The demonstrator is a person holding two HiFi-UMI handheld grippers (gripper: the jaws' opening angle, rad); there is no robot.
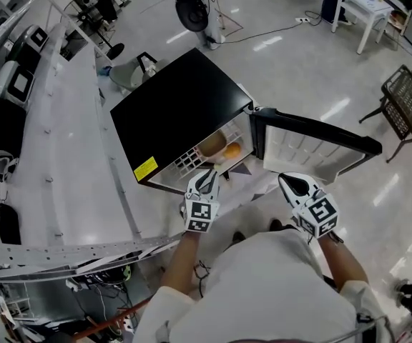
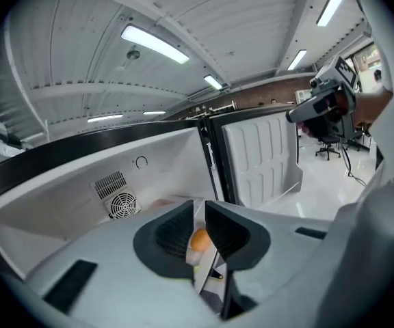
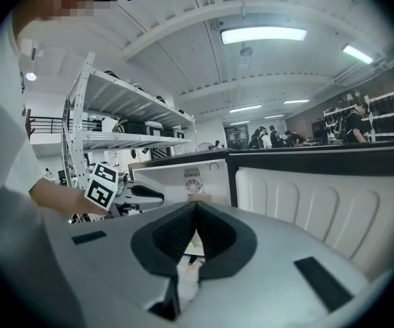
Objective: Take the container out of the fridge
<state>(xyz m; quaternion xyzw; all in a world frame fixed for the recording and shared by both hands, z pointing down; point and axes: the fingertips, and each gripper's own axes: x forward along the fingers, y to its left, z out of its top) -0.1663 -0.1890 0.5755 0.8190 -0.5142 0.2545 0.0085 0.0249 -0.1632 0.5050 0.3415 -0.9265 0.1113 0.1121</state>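
Barely parted, holding nothing: fingers of left gripper [image 2: 200,209]. Pressed together, empty: fingers of right gripper [image 3: 195,209]. Just beyond left fingertips, inside open black boxy fridge [image 1: 181,113]: small container [image 1: 225,149] with orange contents.

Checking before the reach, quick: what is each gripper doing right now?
Left gripper: jaws a crack apart, holding nothing.
Right gripper: jaws shut, empty.

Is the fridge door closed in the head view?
No, the fridge door stands swung wide open, and the white inside of the fridge shows.
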